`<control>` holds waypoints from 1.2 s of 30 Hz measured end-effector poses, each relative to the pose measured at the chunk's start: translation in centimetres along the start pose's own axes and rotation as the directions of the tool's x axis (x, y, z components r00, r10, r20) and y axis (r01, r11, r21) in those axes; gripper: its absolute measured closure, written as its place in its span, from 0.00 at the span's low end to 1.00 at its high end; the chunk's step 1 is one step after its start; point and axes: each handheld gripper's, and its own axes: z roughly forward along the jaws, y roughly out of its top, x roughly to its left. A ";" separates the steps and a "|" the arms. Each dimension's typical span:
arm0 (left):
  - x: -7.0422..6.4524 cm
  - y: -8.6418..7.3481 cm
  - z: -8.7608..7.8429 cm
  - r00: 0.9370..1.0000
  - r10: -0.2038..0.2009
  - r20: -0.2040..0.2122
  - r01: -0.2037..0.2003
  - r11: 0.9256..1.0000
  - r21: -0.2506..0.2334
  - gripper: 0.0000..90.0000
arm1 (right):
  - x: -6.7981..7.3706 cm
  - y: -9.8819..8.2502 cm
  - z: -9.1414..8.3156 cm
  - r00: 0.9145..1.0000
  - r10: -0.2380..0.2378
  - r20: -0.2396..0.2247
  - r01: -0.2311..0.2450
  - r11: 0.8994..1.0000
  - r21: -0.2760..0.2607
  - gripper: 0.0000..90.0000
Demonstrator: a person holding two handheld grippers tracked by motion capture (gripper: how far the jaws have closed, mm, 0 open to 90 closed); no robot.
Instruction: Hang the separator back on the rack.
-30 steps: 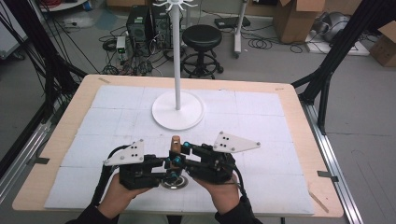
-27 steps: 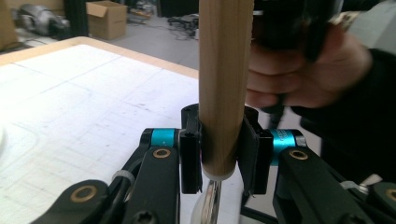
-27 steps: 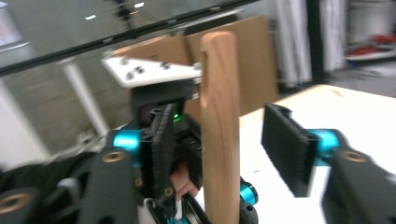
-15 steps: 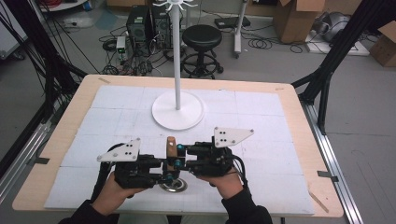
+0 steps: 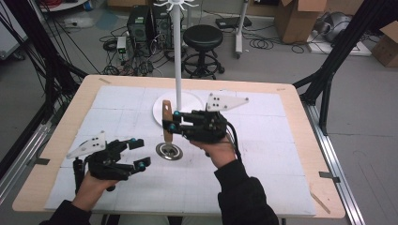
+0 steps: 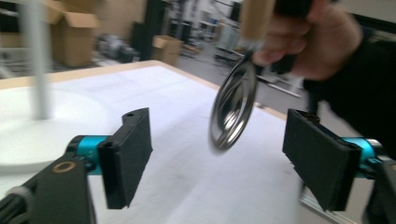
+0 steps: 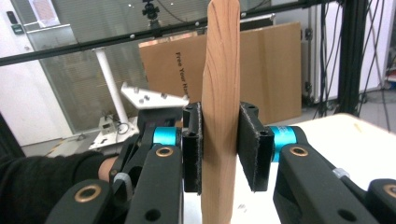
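right hand-held gripper [image 5: 170, 123]: pinching the wooden handle [image 7: 220, 107] of the strainer [image 5: 168, 149], held upright above the counter [image 5: 300, 154] | strainer: near the white stand [image 5: 177, 70] | left hand-held gripper [image 5: 137, 152]: jaws just opened, spread, nothing between them

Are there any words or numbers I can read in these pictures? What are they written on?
"Free Your Han": printed down the brown cardboard box behind the wooden handle; the rest is hidden by the right gripper.
Poster on the wall, top left of the right gripper view: too small to read.
Cardboard boxes on the floor in the high view: no readable print.
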 end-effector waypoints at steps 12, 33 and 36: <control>2.6 -0.6 -2.6 0.992 0.036 -0.124 -0.042 0.998 -0.043 0.21 | -5.4 6.6 2.2 0.999 -0.007 0.039 0.007 1.000 0.013 0.81; 3.2 -0.8 -4.0 0.989 0.018 -0.149 -0.030 0.996 -0.079 0.21 | -12.5 13.1 3.4 0.988 0.024 0.153 -0.017 0.999 -0.051 0.80; 3.2 -0.8 -4.0 0.989 0.016 -0.150 -0.028 0.997 -0.078 0.21 | -13.2 13.3 3.2 0.984 0.034 0.173 -0.024 0.998 -0.059 0.80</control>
